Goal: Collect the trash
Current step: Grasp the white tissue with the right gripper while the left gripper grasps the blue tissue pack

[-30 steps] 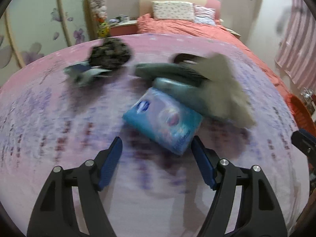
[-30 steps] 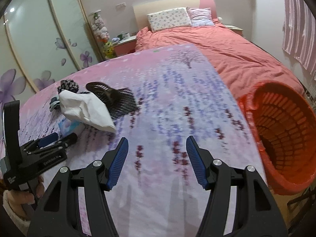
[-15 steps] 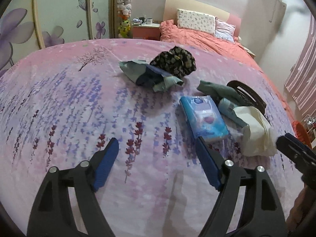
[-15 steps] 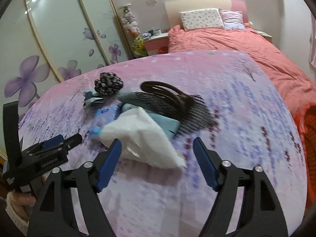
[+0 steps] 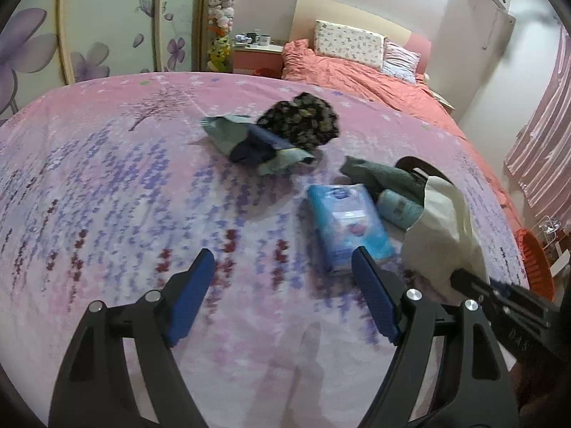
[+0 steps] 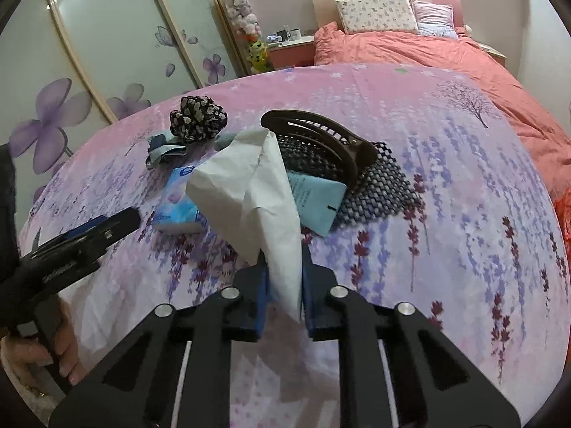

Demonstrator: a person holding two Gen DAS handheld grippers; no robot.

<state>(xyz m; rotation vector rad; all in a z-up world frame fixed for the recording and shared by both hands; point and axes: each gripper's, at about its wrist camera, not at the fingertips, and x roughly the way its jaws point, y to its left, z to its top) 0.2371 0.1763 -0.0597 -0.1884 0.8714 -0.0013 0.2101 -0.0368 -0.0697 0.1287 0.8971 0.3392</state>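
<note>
A crumpled white paper stands up between the blue pads of my right gripper. Its jaws are closing and the pads press on the paper's lower end. In the left wrist view the same paper rises at the right, with the right gripper's black body below it. My left gripper stands open over the bedspread with nothing between its fingers. A blue tissue pack lies just beyond its right finger. A grey-blue crumpled wrapper lies farther back.
A teal pouch, a dark brown clip and black mesh lie behind the paper. A black floral cloth sits beside the wrapper. An orange basket stands off the bed's right edge. A salmon bed lies beyond.
My right gripper swung left from the basket side to the pile and shut on the white paper. The left gripper drew back to the left, away from the tissue pack.
</note>
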